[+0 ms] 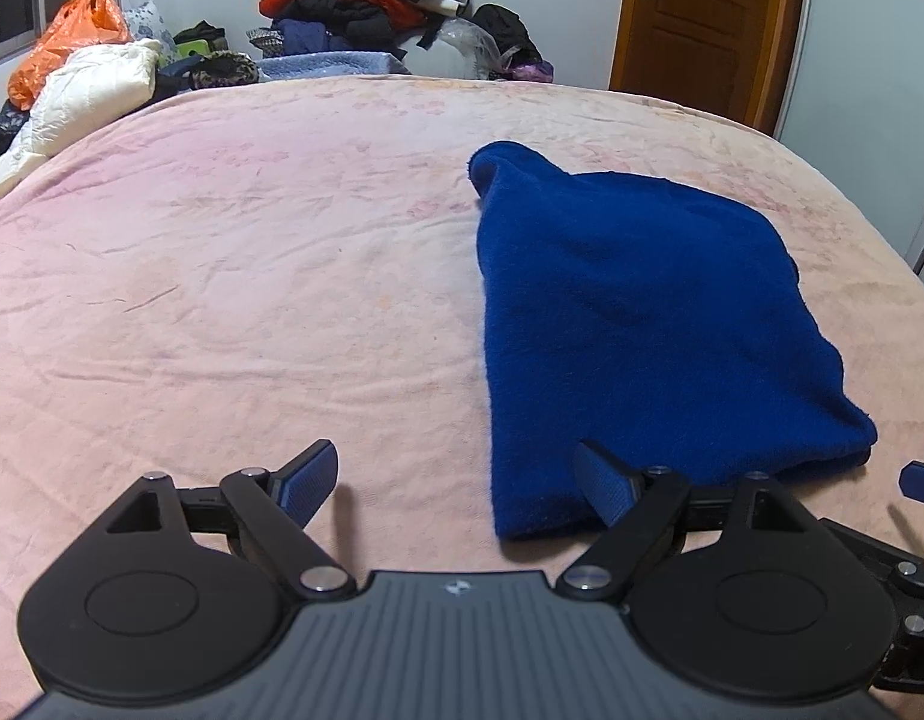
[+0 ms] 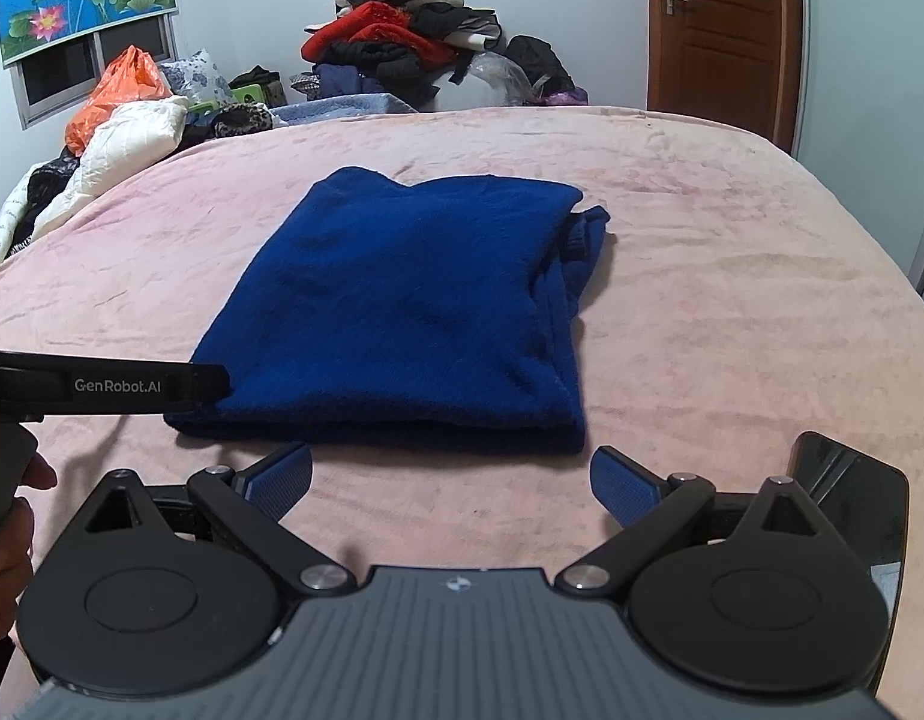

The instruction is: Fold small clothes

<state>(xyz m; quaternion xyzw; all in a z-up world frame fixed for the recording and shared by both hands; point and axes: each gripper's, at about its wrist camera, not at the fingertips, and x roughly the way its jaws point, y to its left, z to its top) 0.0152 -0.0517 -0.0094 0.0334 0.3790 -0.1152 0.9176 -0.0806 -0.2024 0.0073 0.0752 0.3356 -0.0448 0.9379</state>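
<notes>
Blue garment (image 2: 414,306) lies folded flat on the pink bed (image 2: 732,300), centre of the right wrist view — near edge straight, layered edges stacked along its right side, a loose bit poking out at the upper right corner. Bare sheet all round it, widest to the right of the frame.

Right gripper (image 2: 451,483): jaws apart, nothing between them, held short of the garment's near edge, not touching. Left gripper (image 1: 456,486): jaws apart as well; its right pad (image 1: 606,483) overlaps the garment's (image 1: 636,324) near left corner in the left wrist view — resting on the cloth or just above it, can't tell.

Left wrist view puts the garment right of centre, with a wide stretch of empty sheet in the left half. Only the right wrist view shows the layered side edge, plus the left gripper's body (image 2: 102,387) coming in at the left edge with a hand (image 2: 12,516) below it, mostly cut off.

Far side of the bed: clothes pile (image 2: 402,42), white quilted bundle (image 2: 126,144), orange bag (image 2: 123,90). Brown door (image 2: 720,24) at upper right.
</notes>
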